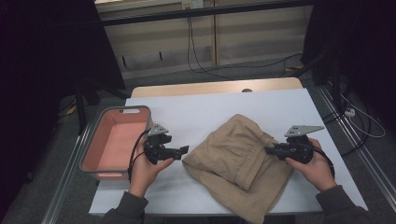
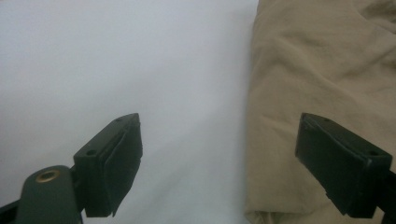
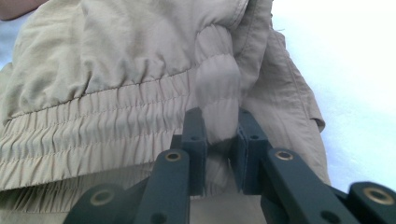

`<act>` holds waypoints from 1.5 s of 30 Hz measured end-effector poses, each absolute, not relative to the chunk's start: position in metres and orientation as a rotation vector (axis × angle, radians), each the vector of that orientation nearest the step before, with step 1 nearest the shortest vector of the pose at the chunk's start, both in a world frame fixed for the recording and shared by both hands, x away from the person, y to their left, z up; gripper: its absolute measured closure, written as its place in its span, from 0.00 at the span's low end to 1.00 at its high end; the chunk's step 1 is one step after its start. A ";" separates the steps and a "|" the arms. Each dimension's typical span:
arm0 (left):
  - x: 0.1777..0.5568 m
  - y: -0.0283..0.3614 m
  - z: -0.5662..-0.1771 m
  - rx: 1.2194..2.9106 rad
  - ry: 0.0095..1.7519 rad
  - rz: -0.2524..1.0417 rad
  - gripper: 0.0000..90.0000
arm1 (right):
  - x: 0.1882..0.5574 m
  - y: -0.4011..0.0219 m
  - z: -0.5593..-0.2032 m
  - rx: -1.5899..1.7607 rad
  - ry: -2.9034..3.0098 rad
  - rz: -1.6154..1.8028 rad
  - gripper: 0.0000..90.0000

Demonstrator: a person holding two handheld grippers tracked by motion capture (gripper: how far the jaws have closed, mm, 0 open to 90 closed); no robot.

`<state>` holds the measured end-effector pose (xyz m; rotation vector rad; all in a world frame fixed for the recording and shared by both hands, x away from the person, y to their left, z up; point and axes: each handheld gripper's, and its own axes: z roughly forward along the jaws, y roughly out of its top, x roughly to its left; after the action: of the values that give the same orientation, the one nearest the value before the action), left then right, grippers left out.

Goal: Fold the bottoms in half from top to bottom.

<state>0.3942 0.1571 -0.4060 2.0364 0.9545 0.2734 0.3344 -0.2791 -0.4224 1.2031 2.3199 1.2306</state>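
Note:
Folded tan shorts (image 1: 238, 158) with an elastic waistband lie on the white table (image 1: 205, 112), right of centre. My right gripper (image 1: 268, 150) is shut on a pinched fold of the waistband (image 3: 218, 126) at the shorts' right edge. In the right gripper view the shorts (image 3: 116, 70) bunch up between the two black jaws. My left gripper (image 1: 186, 149) is held just left of the shorts, its jaws wide open with nothing between them. In the left gripper view one fingertip (image 2: 114, 158) hangs over bare table and the other over the shorts (image 2: 327, 70).
A grey bin with a pink inside (image 1: 88, 154) stands at the table's left edge, close to my left hand. The table's front edge runs just below the shorts. Cables trail on the floor beyond the far edge.

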 end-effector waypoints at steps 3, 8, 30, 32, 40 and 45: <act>0.394 0.157 -0.406 2.036 0.955 0.274 0.17 | 0.333 -0.280 -0.422 1.203 2.320 1.231 0.86; 0.394 0.156 -0.407 2.035 0.961 0.266 0.16 | 0.332 -0.282 -0.422 1.202 2.322 1.230 0.86; 0.394 0.156 -0.406 2.036 0.959 0.266 0.16 | 0.327 -0.288 -0.421 1.200 2.322 1.223 0.86; 0.394 0.156 -0.406 2.037 0.960 0.267 0.16 | 0.327 -0.288 -0.421 1.203 2.321 1.222 0.86; 0.395 0.156 -0.406 2.030 0.961 0.267 0.16 | 0.325 -0.291 -0.421 1.202 2.320 1.220 0.86; 0.395 0.156 -0.406 2.030 0.962 0.268 0.16 | 0.325 -0.293 -0.421 1.203 2.320 1.218 0.86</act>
<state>0.3948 0.1562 -0.4061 2.0303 0.9619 0.2676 0.3245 -0.2928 -0.4213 1.2033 2.3195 1.2180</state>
